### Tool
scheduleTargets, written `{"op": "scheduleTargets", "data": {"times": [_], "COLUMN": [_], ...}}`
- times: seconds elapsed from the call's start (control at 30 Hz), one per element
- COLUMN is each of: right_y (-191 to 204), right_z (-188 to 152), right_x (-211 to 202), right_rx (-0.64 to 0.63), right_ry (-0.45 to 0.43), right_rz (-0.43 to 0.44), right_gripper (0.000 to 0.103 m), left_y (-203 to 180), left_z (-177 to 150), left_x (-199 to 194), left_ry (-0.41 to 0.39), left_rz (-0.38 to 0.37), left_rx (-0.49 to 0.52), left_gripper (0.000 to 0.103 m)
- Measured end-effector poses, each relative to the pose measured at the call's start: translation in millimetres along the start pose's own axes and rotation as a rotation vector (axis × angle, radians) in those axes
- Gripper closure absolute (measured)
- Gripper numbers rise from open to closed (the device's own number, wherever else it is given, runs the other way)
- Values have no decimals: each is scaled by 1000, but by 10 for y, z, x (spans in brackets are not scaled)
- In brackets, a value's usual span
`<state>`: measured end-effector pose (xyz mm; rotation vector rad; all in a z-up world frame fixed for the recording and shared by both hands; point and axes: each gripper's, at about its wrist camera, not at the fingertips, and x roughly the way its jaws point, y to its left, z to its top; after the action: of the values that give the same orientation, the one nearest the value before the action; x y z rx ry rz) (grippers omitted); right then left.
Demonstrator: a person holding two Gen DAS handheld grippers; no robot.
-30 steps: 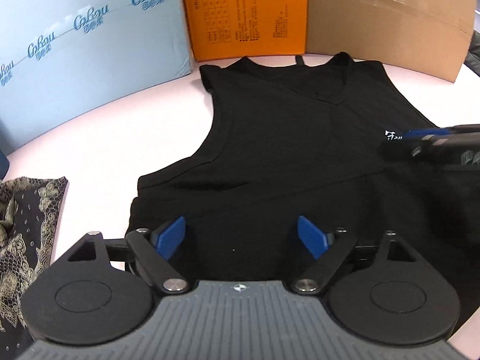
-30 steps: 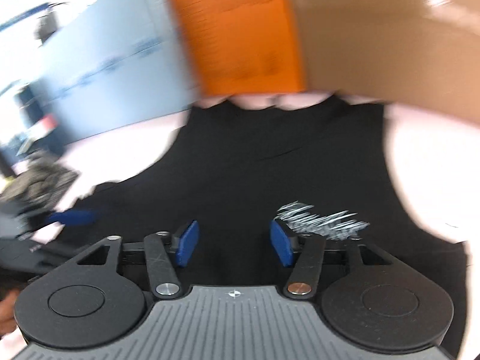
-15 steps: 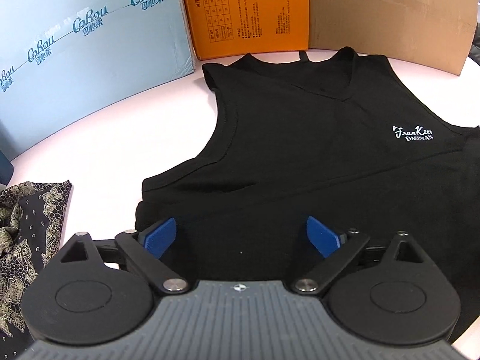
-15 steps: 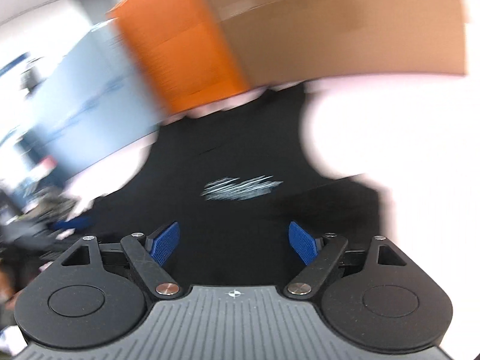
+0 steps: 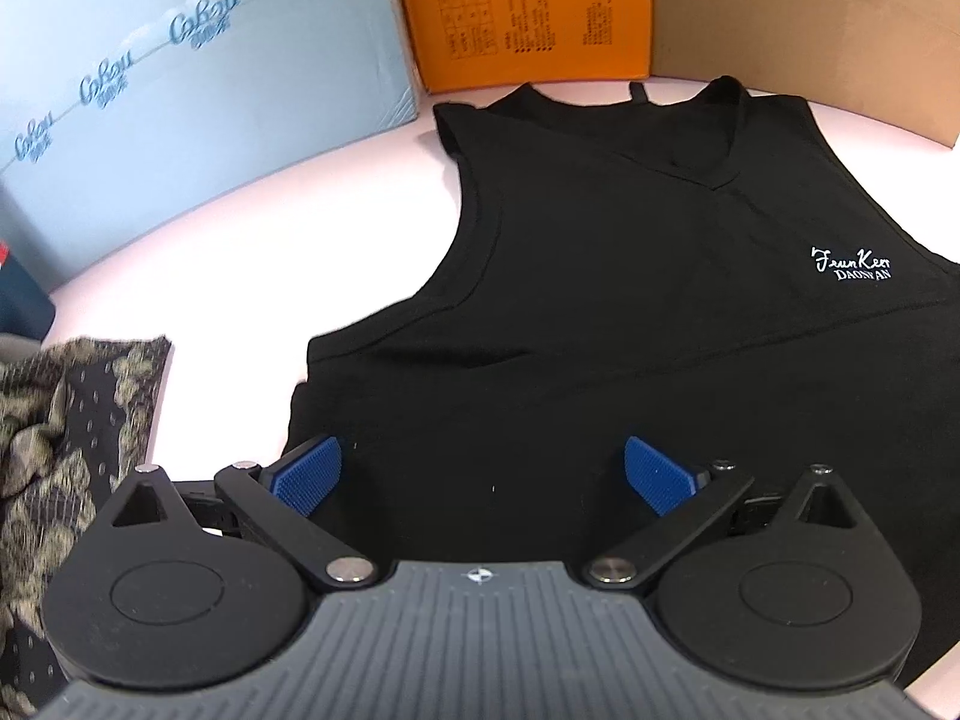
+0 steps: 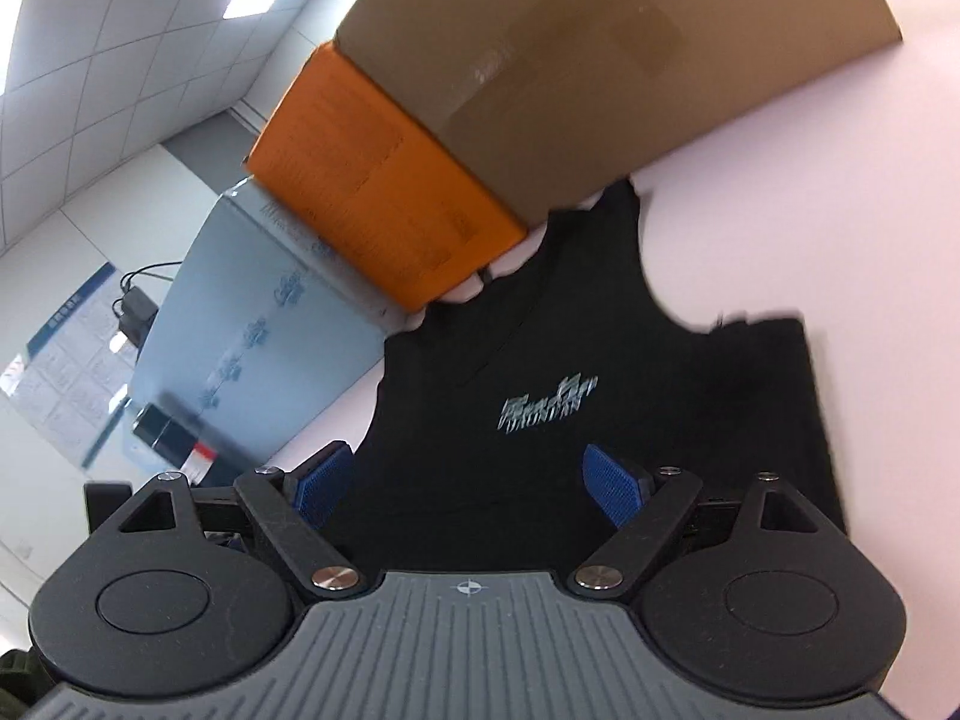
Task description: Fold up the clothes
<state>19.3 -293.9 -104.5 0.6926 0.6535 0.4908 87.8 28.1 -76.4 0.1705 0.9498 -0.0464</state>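
A black sleeveless vest (image 5: 630, 312) with a white chest logo lies on the pale table, its lower part folded up over the body, its neck toward the boxes. My left gripper (image 5: 483, 471) hovers over the vest's lower left part; its jaws are opening, blue pads wide apart, nothing pinched between them. In the tilted, blurred right wrist view the same vest (image 6: 600, 396) lies below my right gripper (image 6: 468, 480), whose jaws are opening too, with only cloth seen behind the gap. Neither gripper holds the fabric.
A pale blue box (image 5: 180, 90), an orange box (image 5: 528, 6) and a brown carton (image 5: 810, 18) wall the table's far side. A patterned dark-and-gold garment (image 5: 66, 420) lies left of the vest. Bare table (image 5: 288, 252) shows between them, and also right of the vest (image 6: 840, 192).
Both grippers' jaws have spread wider. The right gripper left the left wrist view, swung right and rolled, so its view is tilted. The left gripper stayed over the vest's lower left.
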Motion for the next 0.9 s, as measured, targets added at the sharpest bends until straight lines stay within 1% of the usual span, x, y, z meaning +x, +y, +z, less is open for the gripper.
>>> {"op": "scheduleTargets", "data": {"times": [0.1,0.13,0.17,0.2,0.27,0.3,0.37,0.43,0.5,0.57,0.63,0.67,0.77,0.83,0.87,0.9], "right_y": [-66,-88,-96,-102,-63,-29,37,51,41,4,-59,-99,-182,-225,-233,-241], "right_z": [-124,-163,-181,-185,-191,-212,-255,-330,-433,-546,-651,-682,-718,-715,-716,-718], "right_x": [-132,-189,-248,-299,-374,-422,-531,-633,-687,-733,-864,-945,-1162,-1249,-1281,-1313], "right_rx": [-1,-4,-15,-30,-45,-66,-84,-66,-50,-40,-27,-16,21,30,27,25], "right_ry": [-17,-27,-45,-66,-105,-119,-111,-72,-35,-9,-10,-35,-86,-101,-106,-110], "right_rz": [-53,-72,-97,-158,-220,-215,-130,-44,-2,-15,-47,-35,-72,-85,-122,-156], "right_gripper": [20,23,22,22,20,20,14,12,12,12,13,13,13,13,10,11], "left_y": [33,47,61,75,96,103,110,118,125,125,119,121,168,242,296,380], "left_z": [-27,-40,-53,-64,-73,-76,-82,-89,-103,-120,-142,-160,-261,-388,-471,-568], "left_x": [-2,0,1,1,-3,-6,-15,-26,-39,-55,-77,-92,-161,-233,-279,-328], "left_ry": [27,35,43,50,59,63,67,72,77,80,84,86,84,69,55,38], "left_rz": [3,-1,-5,-8,-12,-12,-10,-6,-5,-2,3,5,-5,-49,-82,-117], "left_rx": [-27,-38,-48,-59,-73,-75,-77,-81,-85,-85,-80,-77,-68,-85,-100,-117], "left_gripper": [1,1,1,1,1,1,1,1,1,1,1,1,1,1,1,1]}}
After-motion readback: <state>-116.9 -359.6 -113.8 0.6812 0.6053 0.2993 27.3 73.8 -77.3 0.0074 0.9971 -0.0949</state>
